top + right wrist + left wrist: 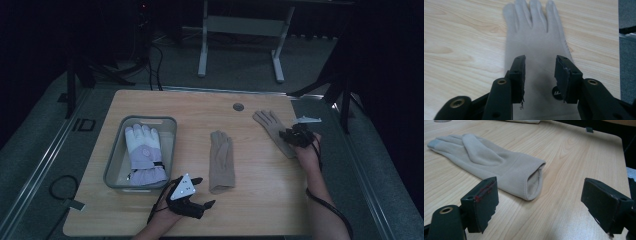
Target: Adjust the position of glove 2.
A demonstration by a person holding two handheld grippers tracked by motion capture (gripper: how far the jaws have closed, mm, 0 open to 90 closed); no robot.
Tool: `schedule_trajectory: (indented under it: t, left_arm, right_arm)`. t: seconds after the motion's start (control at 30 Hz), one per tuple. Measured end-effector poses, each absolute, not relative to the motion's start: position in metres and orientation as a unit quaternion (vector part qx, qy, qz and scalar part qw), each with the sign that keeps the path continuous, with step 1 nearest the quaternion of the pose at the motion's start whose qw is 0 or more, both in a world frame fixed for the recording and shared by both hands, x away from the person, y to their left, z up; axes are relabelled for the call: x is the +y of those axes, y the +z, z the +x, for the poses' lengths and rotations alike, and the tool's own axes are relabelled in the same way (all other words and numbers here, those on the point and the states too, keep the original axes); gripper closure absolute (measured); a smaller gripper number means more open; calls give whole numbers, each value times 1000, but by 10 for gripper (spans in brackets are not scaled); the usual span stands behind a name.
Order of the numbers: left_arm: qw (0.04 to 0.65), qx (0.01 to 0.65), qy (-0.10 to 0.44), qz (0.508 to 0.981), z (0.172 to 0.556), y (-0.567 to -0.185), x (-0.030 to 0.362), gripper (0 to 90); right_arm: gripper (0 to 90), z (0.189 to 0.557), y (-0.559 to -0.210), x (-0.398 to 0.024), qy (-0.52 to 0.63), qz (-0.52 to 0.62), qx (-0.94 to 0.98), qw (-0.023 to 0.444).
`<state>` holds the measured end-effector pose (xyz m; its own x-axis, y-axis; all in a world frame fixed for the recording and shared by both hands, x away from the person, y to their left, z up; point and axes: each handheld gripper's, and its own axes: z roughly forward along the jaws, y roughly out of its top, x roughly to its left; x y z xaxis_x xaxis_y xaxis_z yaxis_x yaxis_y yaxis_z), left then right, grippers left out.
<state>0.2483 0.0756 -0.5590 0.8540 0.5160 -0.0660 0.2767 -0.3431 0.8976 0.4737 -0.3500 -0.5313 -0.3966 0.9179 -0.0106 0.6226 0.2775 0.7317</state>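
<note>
beige glove lies flat near the table's right edge, fingers toward the far edge. right gripper sits over its palm, jaws part-open, nothing pinched. second beige glove at table centre; left gripper near front edge, jaws wide apart, just short of its cuff. grey bin at left holds a white glove.

table: bin on its left part, a padded glove lying inside | middle glove flat at centre, right of the bin | far-right glove flat near the right edge, behind the middle glove | round grommet near the back edge, between them
</note>
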Motion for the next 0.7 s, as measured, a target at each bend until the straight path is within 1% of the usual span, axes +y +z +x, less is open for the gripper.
schedule_trajectory:
  t: [0.13,0.2,0.27,0.3,0.37,0.43,0.5,0.63,0.7]
  left_arm:
    - [519,245,115,811,249,-560,76,143]
    - [519,246,113,811,249,-560,76,143]
    - [520,246,110,810,249,-560,76,143]
    - [521,245,110,810,249,-560,76,143]
    - [520,244,111,811,249,-560,76,143]
    - [521,245,110,810,249,-560,76,143]
    - [519,246,112,811,249,-560,76,143]
    - [521,245,115,809,248,-559,77,143]
    - [522,245,115,809,249,-558,77,143]
  right_arm:
    - [599,483,-538,-352,330,516,761,214]
    - [558,485,-541,-350,331,515,764,206]
    - [567,488,-547,-347,310,513,772,212]
    - [609,487,-548,-347,317,517,766,213]
    - [754,486,-548,-344,313,518,765,220]
    - [821,484,-549,-341,309,522,761,231]
    - [841,481,-548,-339,314,535,748,236]
    - [849,473,-544,-334,334,571,715,228]
    - [851,467,-541,-330,326,575,713,233]
